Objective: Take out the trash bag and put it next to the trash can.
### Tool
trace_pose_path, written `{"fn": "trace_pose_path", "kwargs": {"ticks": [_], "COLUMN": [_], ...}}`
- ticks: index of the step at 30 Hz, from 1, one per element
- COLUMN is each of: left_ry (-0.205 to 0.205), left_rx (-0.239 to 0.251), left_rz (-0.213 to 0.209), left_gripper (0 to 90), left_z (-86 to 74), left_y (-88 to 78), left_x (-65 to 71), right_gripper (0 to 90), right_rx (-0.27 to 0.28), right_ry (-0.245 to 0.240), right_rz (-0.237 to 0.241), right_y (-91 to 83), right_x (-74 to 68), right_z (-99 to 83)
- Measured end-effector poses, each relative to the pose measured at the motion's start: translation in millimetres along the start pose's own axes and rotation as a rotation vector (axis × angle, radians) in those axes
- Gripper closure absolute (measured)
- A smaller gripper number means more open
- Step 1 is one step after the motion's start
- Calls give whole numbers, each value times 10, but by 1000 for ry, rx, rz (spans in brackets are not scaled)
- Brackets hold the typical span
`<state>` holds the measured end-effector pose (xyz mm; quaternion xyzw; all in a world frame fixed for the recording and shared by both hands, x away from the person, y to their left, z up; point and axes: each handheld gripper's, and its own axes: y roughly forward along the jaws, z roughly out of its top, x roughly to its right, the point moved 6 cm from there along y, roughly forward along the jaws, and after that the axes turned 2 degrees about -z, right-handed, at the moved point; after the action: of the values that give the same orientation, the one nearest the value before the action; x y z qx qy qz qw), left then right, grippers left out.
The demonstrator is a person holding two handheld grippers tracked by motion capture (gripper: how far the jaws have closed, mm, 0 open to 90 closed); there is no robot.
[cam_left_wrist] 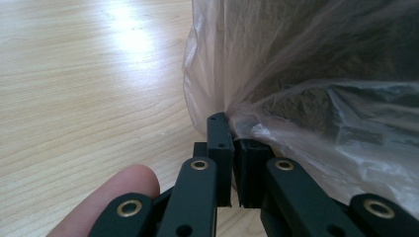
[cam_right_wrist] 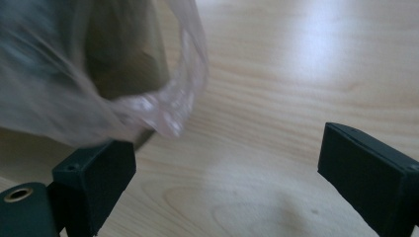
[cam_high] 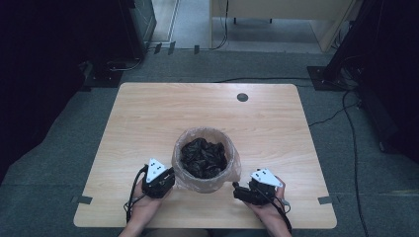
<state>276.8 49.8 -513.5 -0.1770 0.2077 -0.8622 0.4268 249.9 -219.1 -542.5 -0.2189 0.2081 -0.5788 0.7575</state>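
Observation:
A small round bin (cam_high: 184,148) lined with a thin translucent plastic bag (cam_high: 235,168) stands at the near middle of the wooden table (cam_high: 148,113). Dark crumpled material (cam_high: 203,158) fills it. My left gripper (cam_high: 173,178) is at the bin's near left. In the left gripper view its jaws are shut (cam_left_wrist: 232,136) on a gathered fold of the bag (cam_left_wrist: 306,98). My right gripper (cam_high: 236,191) is at the bin's near right. Its jaws stand wide open (cam_right_wrist: 222,163), with the bag's loose edge (cam_right_wrist: 173,113) just above the left jaw and bare table between them.
A dark round cable hole (cam_high: 242,97) sits near the table's far edge. Cables (cam_high: 353,148) run over the grey floor to the right, and dark equipment stands at both far corners. The table's front edge lies just behind my hands.

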Motion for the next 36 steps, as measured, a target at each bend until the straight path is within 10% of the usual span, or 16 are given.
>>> {"fn": "trace_pose_path", "kwargs": {"ticks": [16, 26, 36], "left_ry": [-67, -104, -34], "left_rx": [24, 115, 216], "left_rz": [-37, -52, -42], "left_gripper": [887, 896, 898], "left_z": [48, 262, 704], "left_y": [-58, -301, -563], "left_x": [-34, -48, 54], "right_gripper": [855, 900, 900], "right_rx": [193, 268, 393], "right_ry": [-30, -15, -82], "right_rz": [49, 25, -19], "right_y": [-89, -288, -557], "right_x": [-269, -212, -298], "right_z": [226, 435, 927]}}
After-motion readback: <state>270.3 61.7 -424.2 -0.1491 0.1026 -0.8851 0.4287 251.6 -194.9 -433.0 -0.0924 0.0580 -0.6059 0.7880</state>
